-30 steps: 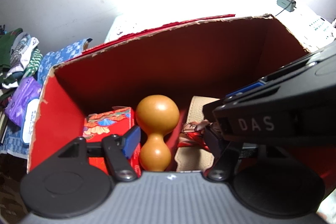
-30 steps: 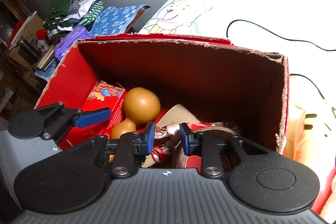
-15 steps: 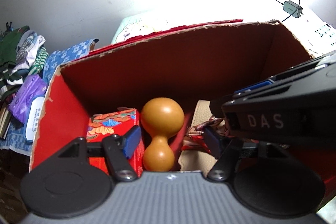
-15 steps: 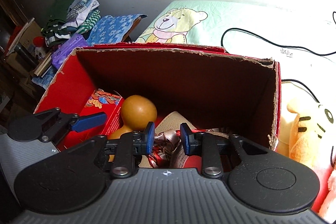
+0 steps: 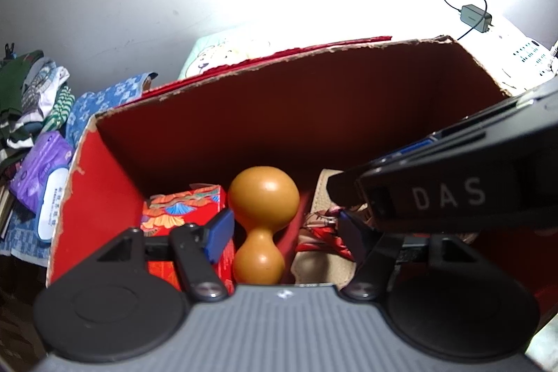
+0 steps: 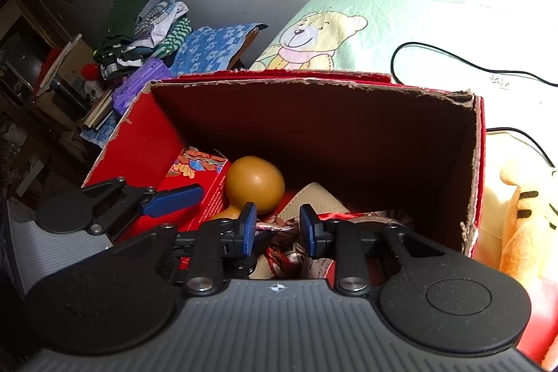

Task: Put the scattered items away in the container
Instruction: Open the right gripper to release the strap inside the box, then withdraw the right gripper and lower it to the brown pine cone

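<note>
Both hand-held grippers have drawn back and up from the red box (image 6: 146, 135), which now sits farther off.

Right hand-held gripper (image 6: 277, 229) narrowly parted and empty above the scarf (image 6: 279, 253); left hand-held gripper (image 5: 284, 232) wide. Scarf: light, limp, slippery; pinch a bunched fold. Gourd (image 5: 261, 218): hard, smooth; grip its waist.

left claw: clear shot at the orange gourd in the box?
Probably yes. The left claw is open over the red box, and the gourd lies uncovered between its fingers; the right claw sits off to the side.
</note>
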Demonstrator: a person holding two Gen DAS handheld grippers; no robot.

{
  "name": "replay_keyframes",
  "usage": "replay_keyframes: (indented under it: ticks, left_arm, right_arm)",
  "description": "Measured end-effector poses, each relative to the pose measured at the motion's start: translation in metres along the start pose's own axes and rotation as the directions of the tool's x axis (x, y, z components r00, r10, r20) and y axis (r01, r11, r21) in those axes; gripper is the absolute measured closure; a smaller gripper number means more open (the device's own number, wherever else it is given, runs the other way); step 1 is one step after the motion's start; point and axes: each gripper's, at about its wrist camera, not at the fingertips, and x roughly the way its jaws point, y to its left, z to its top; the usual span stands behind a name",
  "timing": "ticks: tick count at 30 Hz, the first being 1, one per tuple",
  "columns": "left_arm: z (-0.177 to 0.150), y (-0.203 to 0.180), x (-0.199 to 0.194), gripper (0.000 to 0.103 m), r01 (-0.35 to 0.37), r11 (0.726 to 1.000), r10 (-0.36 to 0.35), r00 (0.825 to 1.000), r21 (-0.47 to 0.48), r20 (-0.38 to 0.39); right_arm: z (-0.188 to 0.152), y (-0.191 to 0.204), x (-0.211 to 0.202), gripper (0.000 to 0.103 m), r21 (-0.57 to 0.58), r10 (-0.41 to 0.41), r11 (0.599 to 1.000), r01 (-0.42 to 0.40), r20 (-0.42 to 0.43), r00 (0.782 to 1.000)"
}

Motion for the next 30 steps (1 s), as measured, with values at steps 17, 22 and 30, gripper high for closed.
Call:
replay_keyframes:
  ticks: [17, 22, 30]
  left_arm:
    - [0.007, 0.005, 0.013, 0.034, 0.069, 0.997, -0.072, 0.989, -0.029, -0.127]
    - [0.006, 0.014, -0.004, 0.034, 0.089, 0.994, -0.092, 0.994, -0.055, -0.053]
    - [0.001, 0.027, -0.062, 0.029, 0.044, 0.998, -0.041, 0.997, -0.049, 0.06]
  right_arm:
    - [0.002, -0.003, 0.003, 0.079, 0.011, -0.004, 1.0, 0.004, -0.001, 1.0]
    - [0.0, -0.004, -0.004, 0.079, 0.017, -0.001, 1.0, 0.0, 0.046, 0.999]
    - [-0.011, 0.006, -0.027, 0.074, 0.026, -0.041, 0.999, 0.037, 0.132, 0.99]
